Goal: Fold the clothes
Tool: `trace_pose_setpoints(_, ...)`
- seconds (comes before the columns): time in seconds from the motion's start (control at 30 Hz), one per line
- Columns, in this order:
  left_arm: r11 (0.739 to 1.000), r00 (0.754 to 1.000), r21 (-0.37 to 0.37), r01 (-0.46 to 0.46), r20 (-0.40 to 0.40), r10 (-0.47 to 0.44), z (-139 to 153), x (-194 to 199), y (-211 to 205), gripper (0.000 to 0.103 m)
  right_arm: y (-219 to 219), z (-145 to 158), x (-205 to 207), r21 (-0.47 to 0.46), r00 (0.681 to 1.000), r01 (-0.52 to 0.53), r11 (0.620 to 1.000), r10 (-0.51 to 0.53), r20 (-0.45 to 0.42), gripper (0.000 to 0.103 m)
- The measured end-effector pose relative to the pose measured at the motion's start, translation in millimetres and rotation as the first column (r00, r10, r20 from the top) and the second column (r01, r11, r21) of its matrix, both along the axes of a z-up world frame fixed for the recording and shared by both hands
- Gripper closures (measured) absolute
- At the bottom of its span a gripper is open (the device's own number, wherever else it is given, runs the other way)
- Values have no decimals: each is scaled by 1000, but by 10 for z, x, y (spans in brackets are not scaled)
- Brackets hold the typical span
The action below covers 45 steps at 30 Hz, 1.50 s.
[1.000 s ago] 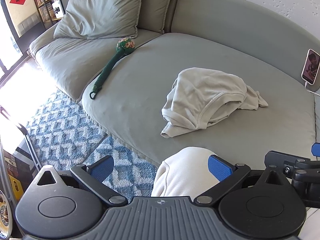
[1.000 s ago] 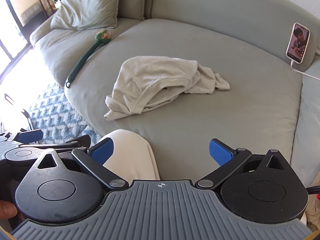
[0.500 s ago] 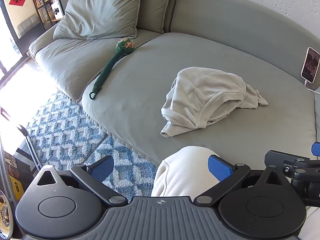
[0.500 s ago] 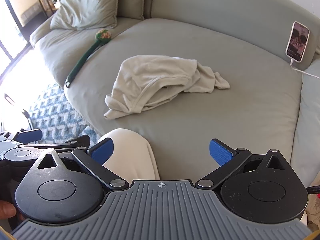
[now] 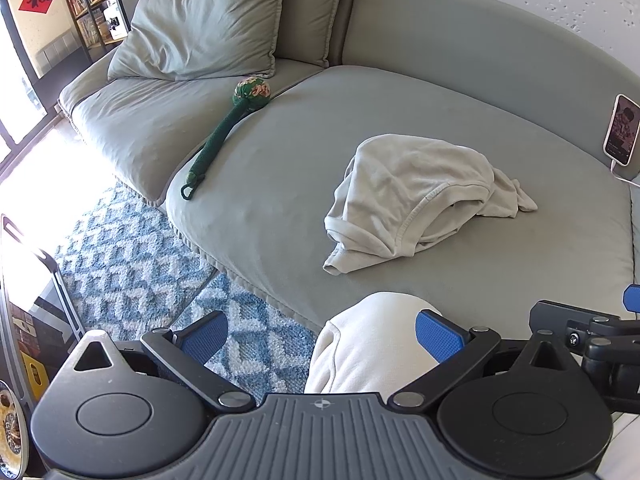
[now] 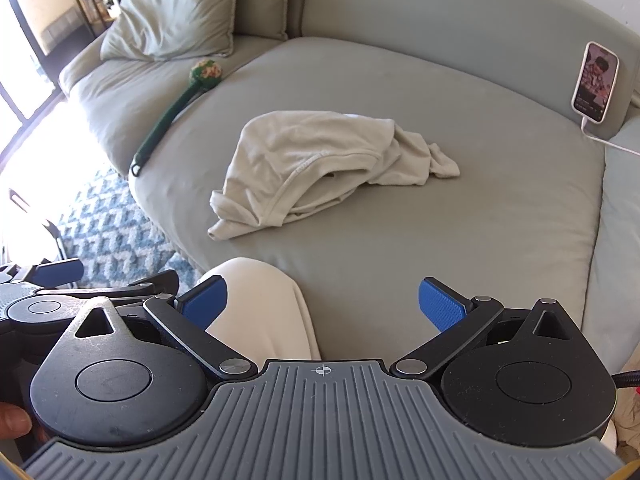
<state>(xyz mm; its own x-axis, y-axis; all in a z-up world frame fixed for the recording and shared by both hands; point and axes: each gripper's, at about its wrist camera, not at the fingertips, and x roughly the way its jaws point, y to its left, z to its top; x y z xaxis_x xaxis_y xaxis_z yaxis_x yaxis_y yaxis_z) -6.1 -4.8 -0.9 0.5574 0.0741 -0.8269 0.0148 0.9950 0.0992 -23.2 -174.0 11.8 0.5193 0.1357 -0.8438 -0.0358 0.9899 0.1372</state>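
Observation:
A crumpled off-white garment [image 5: 416, 200] lies in a heap on the grey-green sofa seat [image 5: 280, 168]; it also shows in the right wrist view [image 6: 320, 160]. My left gripper [image 5: 320, 332] is open and empty, held back from the sofa's front edge, above the person's knee [image 5: 368, 340]. My right gripper [image 6: 322, 304] is open and empty, also short of the garment, with the knee [image 6: 264, 304] by its left finger. Both grippers are well apart from the garment.
A green padded massage stick [image 5: 228, 128] lies at the seam left of the garment. A phone [image 5: 622, 130] on a cable leans on the backrest at right. A large cushion [image 5: 200, 28] sits at the back left. A blue patterned rug [image 5: 132, 248] covers the floor.
Both views have shifted slightly closer to the sofa. The garment has not moved and both grippers stay open.

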Motion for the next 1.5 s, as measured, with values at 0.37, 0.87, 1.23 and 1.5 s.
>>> trace_pose_setpoints(0.37,1000,1000,3,3,-5,-3,-4,-5,-2,1,3,1,-9,1,1000,1,1000,-1,-2,2)
trace_pose_setpoints(0.87,999,998,0,43,-40,-43,-139,62,-61,1,-69,-123,7,17,999,20,1000,-19,-34,2)
trace_pose_setpoints(1.23,994,996,66,82,22,-84,-303,454,-57,11,-338,-366,128,114,994,109,987,-106,-32,2)
trace_pose_setpoints(1.5,925,925,27,379,15,-379,-443,959,-609,44,-733,-748,271,293,976,217,931,-201,-84,24)
